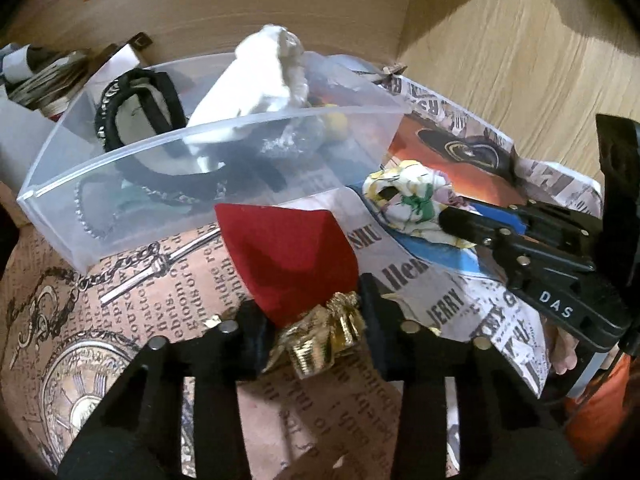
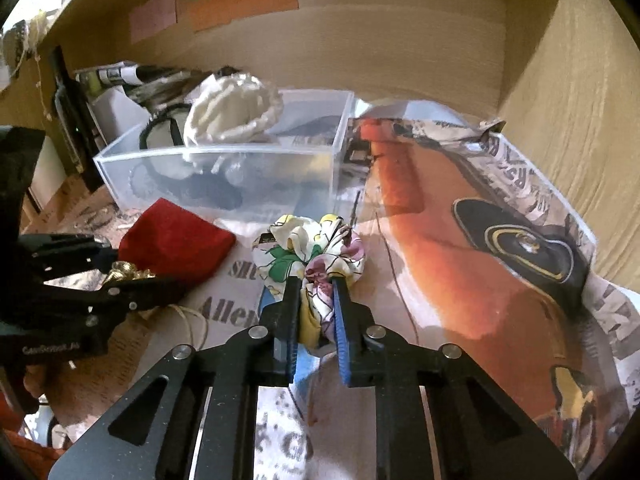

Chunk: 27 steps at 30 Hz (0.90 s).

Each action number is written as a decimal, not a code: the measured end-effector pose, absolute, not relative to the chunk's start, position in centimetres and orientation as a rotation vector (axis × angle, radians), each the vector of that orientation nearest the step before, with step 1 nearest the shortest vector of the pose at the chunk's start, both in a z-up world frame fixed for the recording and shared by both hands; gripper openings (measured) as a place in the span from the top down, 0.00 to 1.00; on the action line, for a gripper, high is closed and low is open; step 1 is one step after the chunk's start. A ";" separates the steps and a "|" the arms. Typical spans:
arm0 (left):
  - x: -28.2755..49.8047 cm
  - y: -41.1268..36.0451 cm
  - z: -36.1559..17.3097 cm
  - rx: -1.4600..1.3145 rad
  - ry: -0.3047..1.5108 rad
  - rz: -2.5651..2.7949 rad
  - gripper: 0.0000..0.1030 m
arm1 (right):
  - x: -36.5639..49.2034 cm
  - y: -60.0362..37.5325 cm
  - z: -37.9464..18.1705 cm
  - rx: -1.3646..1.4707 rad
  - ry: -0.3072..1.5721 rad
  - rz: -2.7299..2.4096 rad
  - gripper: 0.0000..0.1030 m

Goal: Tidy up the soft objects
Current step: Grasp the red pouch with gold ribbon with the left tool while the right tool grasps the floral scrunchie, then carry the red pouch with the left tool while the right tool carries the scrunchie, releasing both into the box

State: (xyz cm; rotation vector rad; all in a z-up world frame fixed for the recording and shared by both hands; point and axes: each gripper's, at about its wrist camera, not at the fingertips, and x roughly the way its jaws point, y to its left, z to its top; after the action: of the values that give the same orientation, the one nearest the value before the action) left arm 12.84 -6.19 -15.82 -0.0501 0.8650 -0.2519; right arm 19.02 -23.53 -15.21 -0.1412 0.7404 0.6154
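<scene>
My left gripper [image 1: 316, 316] is shut on the gold-tied neck of a red velvet pouch [image 1: 292, 256], which lies just in front of a clear plastic box [image 1: 60, 220]. The pouch also shows in the right wrist view [image 2: 176, 240]. My right gripper [image 2: 316, 292] is shut on a floral fabric scrunchie [image 2: 312, 252], right of the pouch; it shows in the left wrist view [image 1: 408, 196] too. The box [image 2: 224, 196] holds a white knitted cloth [image 2: 232, 116] sticking up above its rim, and black bands [image 1: 136, 120].
Printed papers cover the surface [image 2: 460, 220]. Wooden walls stand behind and to the right [image 2: 400, 48]. Books and bottles [image 2: 120, 76] are stacked behind the box at the left. Coloured sticky notes [image 2: 240, 4] are on the back wall.
</scene>
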 end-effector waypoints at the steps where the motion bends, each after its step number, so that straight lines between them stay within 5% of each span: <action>1: 12.7 -5.9 -15.6 -0.054 0.860 -0.253 0.64 | 19.0 -23.6 -15.0 -0.137 0.735 0.616 0.87; 27: 12.7 -1.2 -4.2 -0.074 0.538 -0.115 0.64 | 19.5 -21.4 -5.6 -0.070 0.427 0.682 0.87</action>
State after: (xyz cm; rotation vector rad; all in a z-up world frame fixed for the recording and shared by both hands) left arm 12.74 -1.15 -4.20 -0.0743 0.5378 -0.1148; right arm 19.53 -21.41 -5.65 -0.0699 0.4267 0.6819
